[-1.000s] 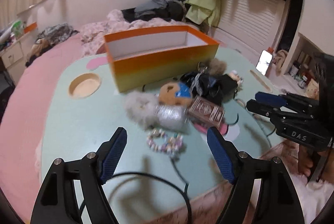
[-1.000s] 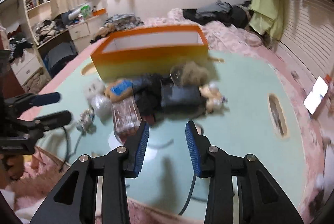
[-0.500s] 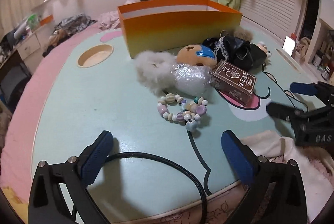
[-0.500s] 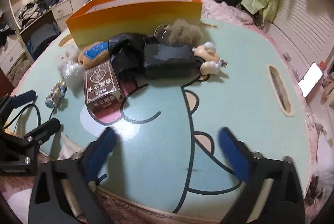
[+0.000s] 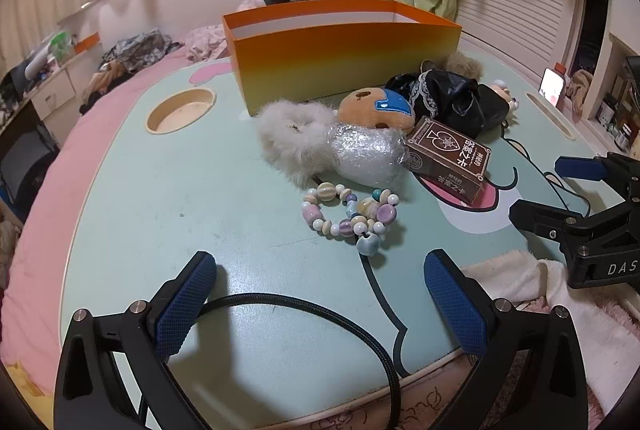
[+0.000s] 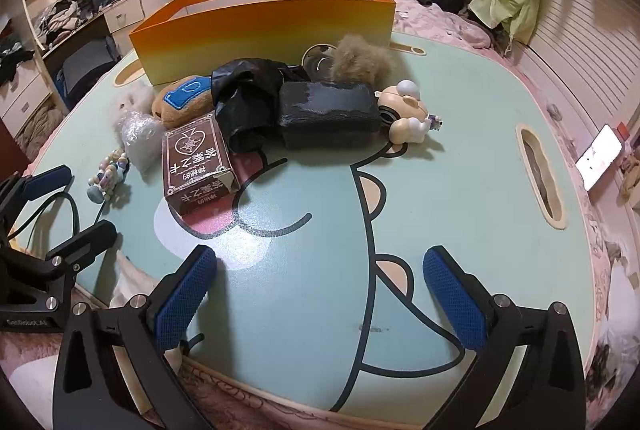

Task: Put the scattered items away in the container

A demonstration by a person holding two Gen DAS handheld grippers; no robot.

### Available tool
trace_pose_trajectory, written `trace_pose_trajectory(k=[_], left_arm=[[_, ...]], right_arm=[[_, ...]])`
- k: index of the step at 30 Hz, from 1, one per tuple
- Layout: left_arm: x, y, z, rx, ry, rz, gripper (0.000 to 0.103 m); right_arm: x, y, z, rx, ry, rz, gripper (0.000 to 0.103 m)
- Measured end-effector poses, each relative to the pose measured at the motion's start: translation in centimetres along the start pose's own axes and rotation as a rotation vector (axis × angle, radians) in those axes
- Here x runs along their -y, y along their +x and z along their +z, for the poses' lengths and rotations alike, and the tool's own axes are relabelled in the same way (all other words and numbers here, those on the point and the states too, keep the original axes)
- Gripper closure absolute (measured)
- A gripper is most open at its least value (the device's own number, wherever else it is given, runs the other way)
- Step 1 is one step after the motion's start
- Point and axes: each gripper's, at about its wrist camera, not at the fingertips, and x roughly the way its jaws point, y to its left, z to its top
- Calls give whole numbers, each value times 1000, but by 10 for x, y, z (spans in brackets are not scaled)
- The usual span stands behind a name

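- Left wrist: my left gripper is wide open and empty over the bench; beads lie just ahead, box behind the pile.
- Right wrist: my right gripper gapes empty; card pack lies ahead-left, the box beyond.

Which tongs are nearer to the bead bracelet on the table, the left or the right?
Left. The left tongs stand open just before the bead bracelet, which lies slightly beyond their tips. The right tongs are open further along the table edge, with the brown card box nearer them.
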Motion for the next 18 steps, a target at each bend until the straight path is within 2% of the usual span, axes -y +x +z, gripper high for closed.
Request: trace_pose_trajectory(k=[8,10,13,14,15,16,17,18], left_arm=[[3,-2,2,-9,31,-21,0],[2,-4,1,11,33,-15,0],[-1,-14,4,88,51,-14,0],[-2,-19,6,129,51,-25,5],[-5,-24,9,171,42,-35,27],[-7,-25,12,181,34,-31,43],[-8,-23,15,169,31,-17,69],[-9,-18,19,145,37,-14,76]], right_arm=[[0,1,0,2,-9,4,0],[1,1,0,6,-8,7,0],[1,1,1,6,-8,5,0],[0,1,1,7,-8,5,0],[0,1,1,9,-10,6,0],[0,1,1,13,-13,8,0],[0,1,1,15,-13,8,0],[0,1,1,16,-14,8,0]])
